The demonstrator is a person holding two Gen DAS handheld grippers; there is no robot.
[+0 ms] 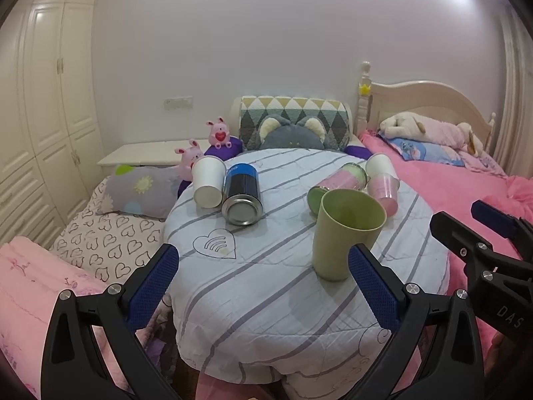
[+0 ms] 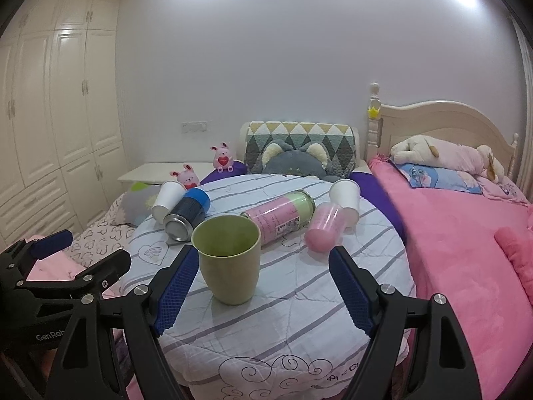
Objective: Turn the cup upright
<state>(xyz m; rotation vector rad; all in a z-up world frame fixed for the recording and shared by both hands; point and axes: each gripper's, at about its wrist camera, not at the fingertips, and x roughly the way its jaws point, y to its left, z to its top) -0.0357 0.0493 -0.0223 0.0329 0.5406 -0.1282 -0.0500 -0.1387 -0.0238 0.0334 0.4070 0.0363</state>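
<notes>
The green cup (image 2: 229, 262) stands upright, mouth up, near the front edge of the round cloth-covered surface (image 2: 299, 316), with no fingers touching it. The left gripper (image 1: 263, 286) and the right gripper (image 2: 263, 291) both have their fingers spread apart and empty. Behind the cup lie a pink-and-green can (image 2: 281, 219), a blue-capped can (image 2: 186, 215) and a pink cup (image 2: 324, 228).

Cup (image 2: 229, 265) upright on table (image 2: 299, 316), cans (image 2: 278, 221) and cups (image 2: 324, 230) lying behind it
</notes>
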